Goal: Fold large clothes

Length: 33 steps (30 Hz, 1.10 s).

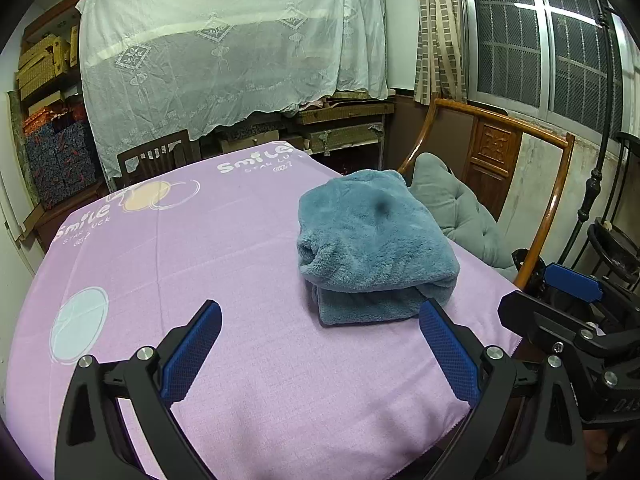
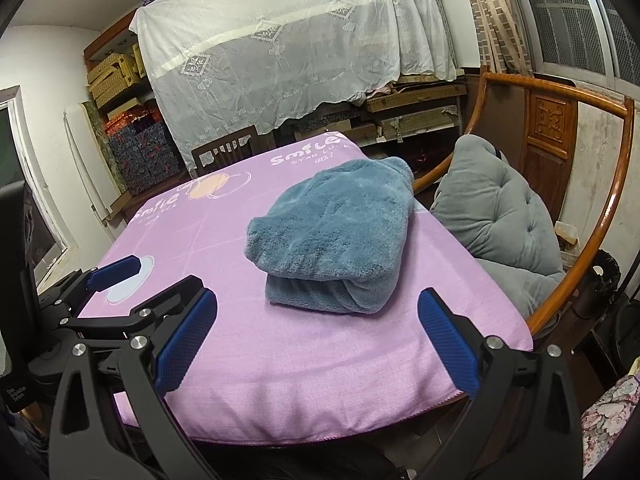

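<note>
Fluffy teal fleece garment (image 1: 372,240) folded into thick bundle on pink printed tablecloth (image 1: 200,280), toward right edge, near grey cushioned wooden chair (image 2: 496,216). Left gripper (image 1: 320,348) wide open, empty. Right gripper (image 2: 316,340) likewise spread, empty; garment type unclear.

A folded blue fleece garment (image 2: 336,240) is seen lying on a pink-covered table (image 2: 280,360). The right gripper (image 2: 316,336) is held spread wide and empty before it, the left gripper (image 2: 120,276) beside it. A grey cushion (image 2: 500,220) is propped in a wooden chair (image 2: 616,184).
</note>
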{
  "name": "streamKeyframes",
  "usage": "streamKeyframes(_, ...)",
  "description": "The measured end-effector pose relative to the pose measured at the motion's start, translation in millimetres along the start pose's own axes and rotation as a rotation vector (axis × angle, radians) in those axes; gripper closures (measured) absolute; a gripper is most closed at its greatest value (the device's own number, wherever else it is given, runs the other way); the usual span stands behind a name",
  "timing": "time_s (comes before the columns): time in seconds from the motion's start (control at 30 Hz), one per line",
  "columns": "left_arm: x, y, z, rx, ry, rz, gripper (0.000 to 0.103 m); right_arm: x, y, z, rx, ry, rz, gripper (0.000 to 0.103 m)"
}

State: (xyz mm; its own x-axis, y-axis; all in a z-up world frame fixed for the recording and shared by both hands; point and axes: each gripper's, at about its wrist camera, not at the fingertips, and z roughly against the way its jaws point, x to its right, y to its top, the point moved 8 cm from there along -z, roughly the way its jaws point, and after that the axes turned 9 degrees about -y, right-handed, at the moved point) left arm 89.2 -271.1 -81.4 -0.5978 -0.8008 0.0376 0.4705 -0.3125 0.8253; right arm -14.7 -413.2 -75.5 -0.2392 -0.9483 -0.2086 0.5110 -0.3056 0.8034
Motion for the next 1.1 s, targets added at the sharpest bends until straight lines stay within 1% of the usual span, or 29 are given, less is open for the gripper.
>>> streamKeyframes(1.1,-1.8,-4.8,-4.9,-0.019,0.005,0.013,0.004,-0.9,0.2,-0.9,0.000,0.001,0.000,0.005)
